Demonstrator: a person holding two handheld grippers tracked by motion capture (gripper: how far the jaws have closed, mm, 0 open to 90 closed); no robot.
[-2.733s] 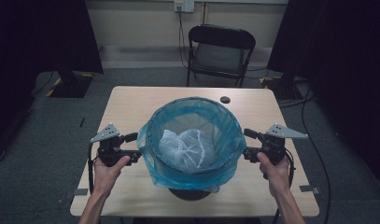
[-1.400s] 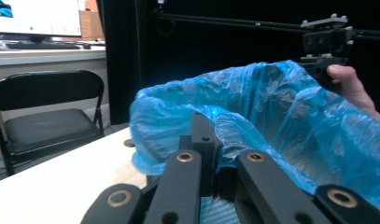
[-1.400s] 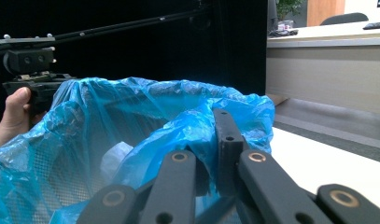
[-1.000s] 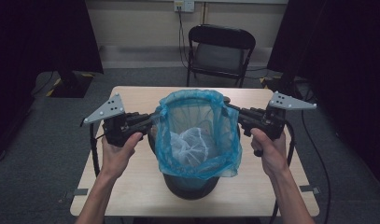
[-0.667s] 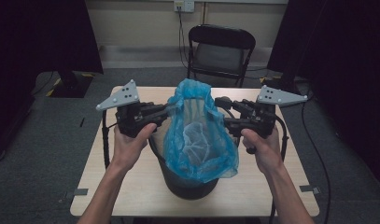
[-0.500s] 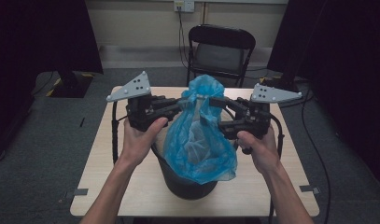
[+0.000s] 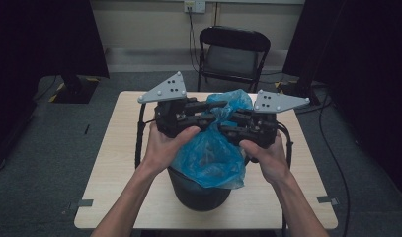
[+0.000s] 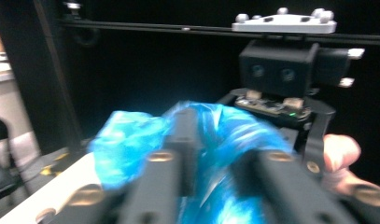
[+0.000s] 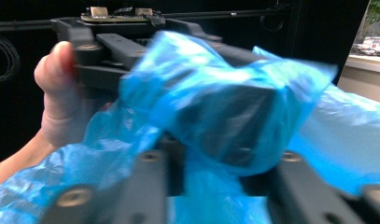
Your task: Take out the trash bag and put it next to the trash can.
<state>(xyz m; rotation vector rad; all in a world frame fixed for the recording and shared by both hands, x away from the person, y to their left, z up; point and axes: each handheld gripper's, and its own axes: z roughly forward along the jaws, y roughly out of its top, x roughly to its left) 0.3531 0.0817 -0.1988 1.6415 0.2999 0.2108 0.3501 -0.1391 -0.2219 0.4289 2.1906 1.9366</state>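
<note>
Pinching blue bag point(image 7: 213, 153) film from opposite sides, left gripper point(image 7: 214, 109) and right gripper point(image 7: 227, 122) meet above the black bin point(image 7: 198, 190); left jaws just opening, right just closing, film between both. Bag top bunched, lifted, lower part in bin on table point(image 7: 114, 163).

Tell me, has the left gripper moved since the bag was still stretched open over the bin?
Yes. The left gripper has gone up and inward, toward the folding chair, pulling the blue bag rim to the middle above the bin.
</note>
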